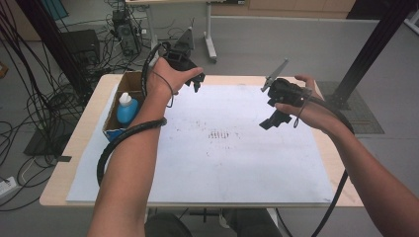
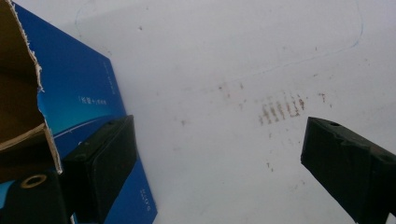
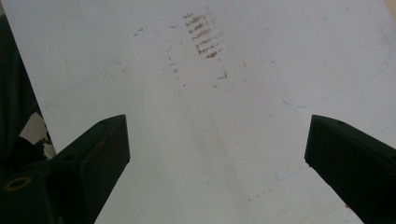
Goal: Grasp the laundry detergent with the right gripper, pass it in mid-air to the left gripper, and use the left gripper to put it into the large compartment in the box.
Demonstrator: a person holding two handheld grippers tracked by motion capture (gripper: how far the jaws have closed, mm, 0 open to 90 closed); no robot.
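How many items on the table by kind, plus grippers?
Grippers: 2, left gripper and right gripper, both open and empty
Cardboard box: 1
Blue bottle with white cap, inside the box: 1
White sheet covering the table: 1
Total: 5

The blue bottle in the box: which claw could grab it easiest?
Probably the left claw: it hangs open right beside the cardboard box holding the blue bottle. The right claw is across the white sheet.

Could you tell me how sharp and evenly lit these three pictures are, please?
High view: soft, even light, no hard shadows on the white sheet. Left gripper view: the black jaws and blue box look soft. Right gripper view: the brown marks are slightly blurred.
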